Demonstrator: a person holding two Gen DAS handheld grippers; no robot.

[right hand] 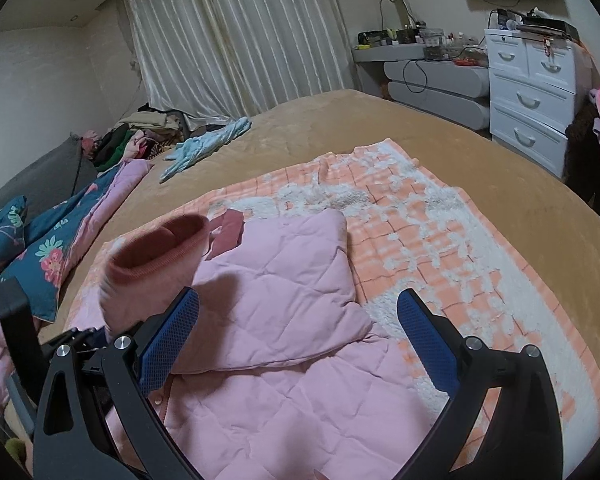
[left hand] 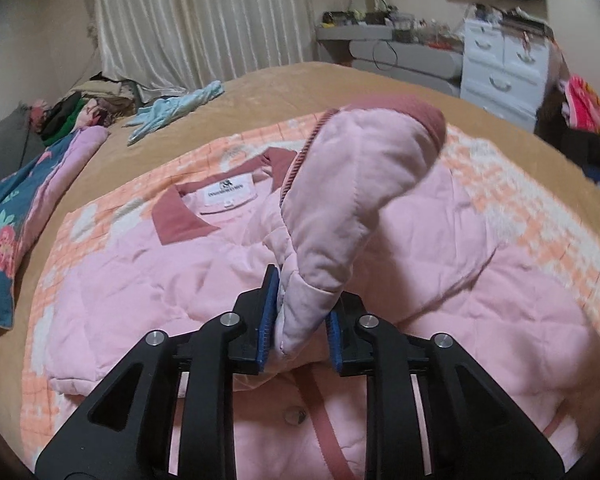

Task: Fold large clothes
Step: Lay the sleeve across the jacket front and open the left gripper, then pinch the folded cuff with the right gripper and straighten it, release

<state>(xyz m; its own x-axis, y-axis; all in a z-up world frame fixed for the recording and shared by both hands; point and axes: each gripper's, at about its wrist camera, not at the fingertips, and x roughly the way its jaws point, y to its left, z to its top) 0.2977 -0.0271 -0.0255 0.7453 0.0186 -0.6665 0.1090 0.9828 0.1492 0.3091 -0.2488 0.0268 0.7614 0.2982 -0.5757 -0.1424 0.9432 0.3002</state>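
Note:
A pink quilted jacket (left hand: 140,272) lies spread on an orange-and-white blanket (left hand: 520,184), its dark-pink collar (left hand: 180,220) and white label facing up. My left gripper (left hand: 300,320) is shut on one sleeve (left hand: 332,208), which stands up over the jacket's body with its ribbed cuff (left hand: 400,112) on top. In the right wrist view the same cuff (right hand: 152,248) hangs at the left. My right gripper (right hand: 298,300) stands wide open just above the jacket's folded-in side panel (right hand: 284,272), with nothing pressed between its blue pads (right hand: 428,344).
The blanket (right hand: 440,232) lies on a tan bed cover (right hand: 380,120). A light-blue garment (right hand: 208,144) and a pile of clothes (right hand: 140,136) sit at the far left. A floral quilt (right hand: 52,256) lies along the left edge. White drawers (right hand: 532,96) stand beyond the bed on the right.

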